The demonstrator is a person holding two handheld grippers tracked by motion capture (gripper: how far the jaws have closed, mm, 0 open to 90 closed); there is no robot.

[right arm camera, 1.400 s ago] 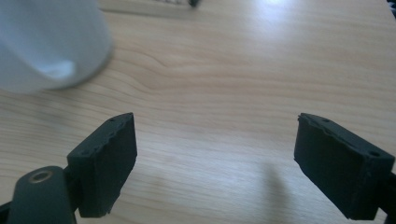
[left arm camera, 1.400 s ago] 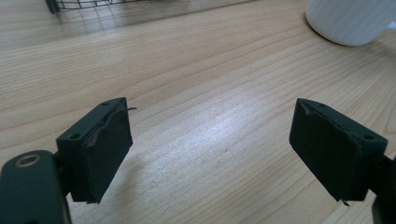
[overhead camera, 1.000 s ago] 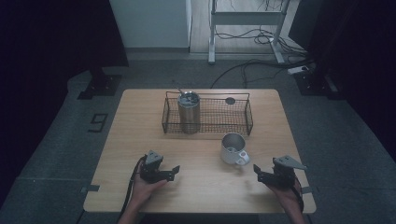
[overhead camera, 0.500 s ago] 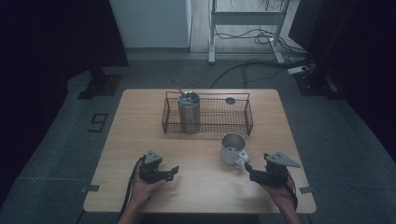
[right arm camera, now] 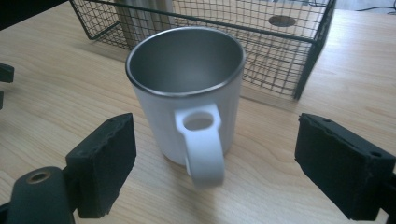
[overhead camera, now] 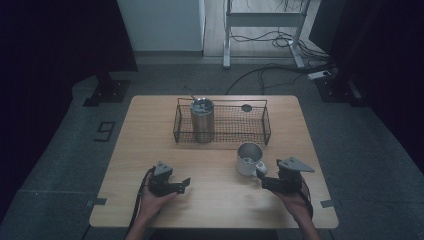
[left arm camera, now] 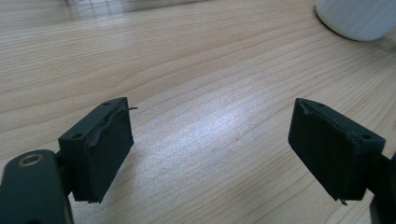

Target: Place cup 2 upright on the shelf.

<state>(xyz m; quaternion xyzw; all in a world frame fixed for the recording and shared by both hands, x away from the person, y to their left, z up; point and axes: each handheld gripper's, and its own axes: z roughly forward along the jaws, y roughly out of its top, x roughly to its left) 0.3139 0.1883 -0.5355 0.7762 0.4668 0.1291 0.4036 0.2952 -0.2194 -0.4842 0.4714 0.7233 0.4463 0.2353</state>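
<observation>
Right gripper (overhead camera: 263, 181) level, jaws flanking mug (right arm camera: 189, 100) handle

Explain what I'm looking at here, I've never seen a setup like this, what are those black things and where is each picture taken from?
A person sits at a wooden table holding hand-operated tongs in each hand: the left tongs and the right tongs. One picture comes from a camera fixed above the table. The other two come from cameras riding on each tool, so the black blocks at the bottom are its two jaws. On the table stand a white mug with a metal inside and a wire basket holding a steel tumbler. Nothing is held: both pairs of jaws stand open, and the right tongs point at the mug's handle.
</observation>
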